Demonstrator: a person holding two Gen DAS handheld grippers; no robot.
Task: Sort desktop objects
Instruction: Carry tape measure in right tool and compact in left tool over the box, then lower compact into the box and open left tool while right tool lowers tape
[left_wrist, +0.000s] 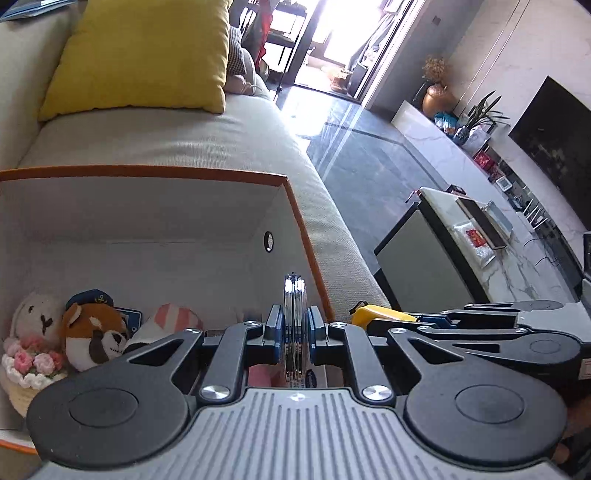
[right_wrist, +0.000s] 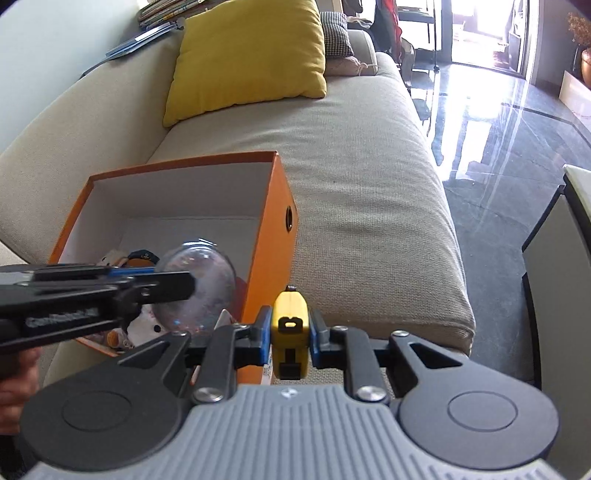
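An orange box with a white inside sits on the sofa; it also shows in the right wrist view. My left gripper is shut on a clear round disc, held edge-on over the box; the disc shows face-on in the right wrist view. Inside the box lie a red panda plush, a white bunny plush and a crochet flower basket. My right gripper is shut on a yellow tape measure, just outside the box's right wall.
A beige sofa carries a yellow cushion. A dark glossy floor lies to the right. A marble-topped low table and a TV unit stand beyond it.
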